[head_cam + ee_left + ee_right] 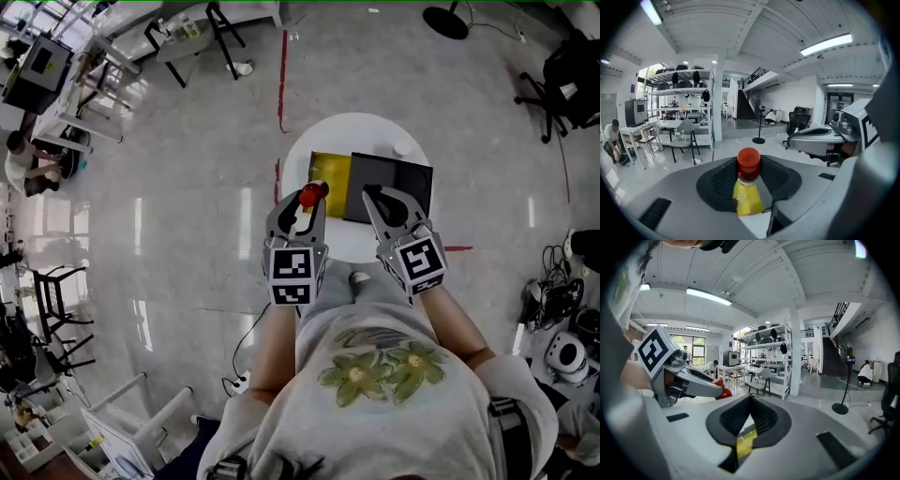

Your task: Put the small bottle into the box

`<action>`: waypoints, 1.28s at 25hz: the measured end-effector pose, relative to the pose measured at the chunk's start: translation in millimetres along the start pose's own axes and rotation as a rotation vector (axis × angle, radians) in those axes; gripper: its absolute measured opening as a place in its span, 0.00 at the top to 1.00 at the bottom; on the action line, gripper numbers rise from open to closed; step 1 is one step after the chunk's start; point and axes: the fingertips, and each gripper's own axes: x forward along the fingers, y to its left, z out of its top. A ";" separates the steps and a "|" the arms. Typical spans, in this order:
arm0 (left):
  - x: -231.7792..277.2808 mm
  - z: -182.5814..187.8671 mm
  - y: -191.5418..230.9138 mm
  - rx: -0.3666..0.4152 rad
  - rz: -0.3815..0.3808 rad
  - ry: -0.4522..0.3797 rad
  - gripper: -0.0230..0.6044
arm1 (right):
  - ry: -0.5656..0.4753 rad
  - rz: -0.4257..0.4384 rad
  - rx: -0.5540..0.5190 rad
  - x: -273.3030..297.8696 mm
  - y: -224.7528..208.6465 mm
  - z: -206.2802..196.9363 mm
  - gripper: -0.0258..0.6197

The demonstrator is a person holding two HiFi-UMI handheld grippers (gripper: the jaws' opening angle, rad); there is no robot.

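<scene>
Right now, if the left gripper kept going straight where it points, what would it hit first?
Likely the box: the left gripper, holding the bottle, points slightly down at it. Depth is unclear; it might clear the rim.

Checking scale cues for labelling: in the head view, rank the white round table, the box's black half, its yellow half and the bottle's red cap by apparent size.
Largest to smallest:
1. white round table
2. black half of the box
3. yellow half, clearly narrower
4. red cap, smallest even if it sits nearer the camera
</scene>
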 end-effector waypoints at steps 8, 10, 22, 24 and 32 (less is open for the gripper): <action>32.8 -10.0 14.9 0.034 -0.059 0.046 0.73 | 0.050 -0.023 0.009 31.9 -10.7 -11.7 0.95; 39.7 -15.4 16.4 0.047 -0.082 0.062 0.73 | 0.066 -0.030 0.011 38.1 -11.6 -16.8 0.95; 87.5 -48.9 22.6 0.116 -0.213 0.150 0.73 | 0.112 -0.080 0.042 77.5 -21.3 -29.6 0.95; 93.9 -59.1 20.8 0.131 -0.227 0.170 0.73 | 0.113 -0.079 0.044 81.0 -21.5 -31.8 0.95; 113.9 -88.0 15.8 0.147 -0.286 0.230 0.73 | 0.129 -0.080 0.047 95.5 -22.3 -40.7 0.95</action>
